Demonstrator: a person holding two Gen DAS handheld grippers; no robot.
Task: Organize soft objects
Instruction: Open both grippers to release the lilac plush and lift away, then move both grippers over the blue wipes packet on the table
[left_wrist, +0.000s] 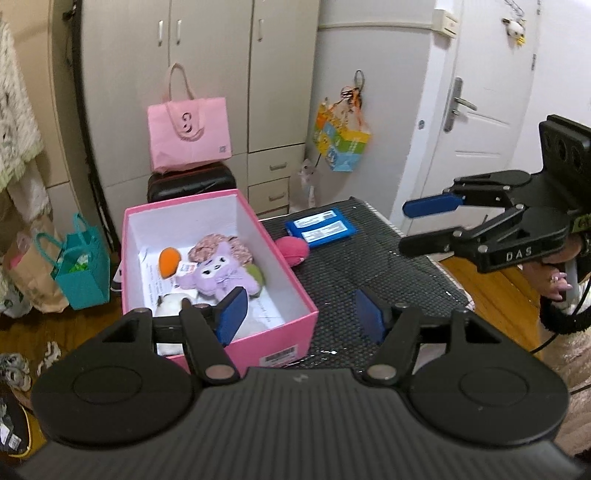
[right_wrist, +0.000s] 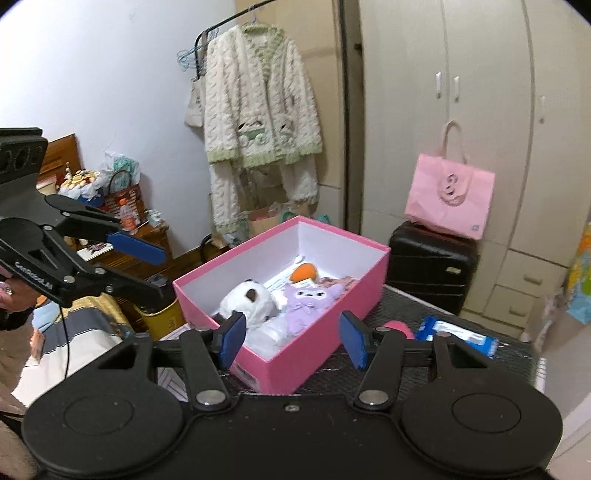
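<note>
A pink box (left_wrist: 295, 325) (right_wrist: 314, 347) stands on a black mesh table (left_wrist: 369, 266). In it lie a purple plush (left_wrist: 216, 275) (right_wrist: 306, 302), a white plush (right_wrist: 247, 299), an orange soft piece (left_wrist: 168, 260) (right_wrist: 304, 272) and a pink patterned fabric piece (left_wrist: 214, 245). A pink soft ball (left_wrist: 293, 249) (right_wrist: 397, 328) lies on the table beside the box. My left gripper (left_wrist: 301, 314) is open and empty over the box's near right corner. My right gripper (right_wrist: 291, 338) is open and empty above the box's near side; it also shows in the left wrist view (left_wrist: 410, 225).
Blue tissue packs (left_wrist: 321, 227) (right_wrist: 458, 334) lie on the table past the ball. A black suitcase (right_wrist: 432, 262) with a pink bag (left_wrist: 188, 133) on it stands behind the table. Wardrobe, door, hanging cardigan (right_wrist: 258, 110) and floor bags (left_wrist: 83, 264) surround.
</note>
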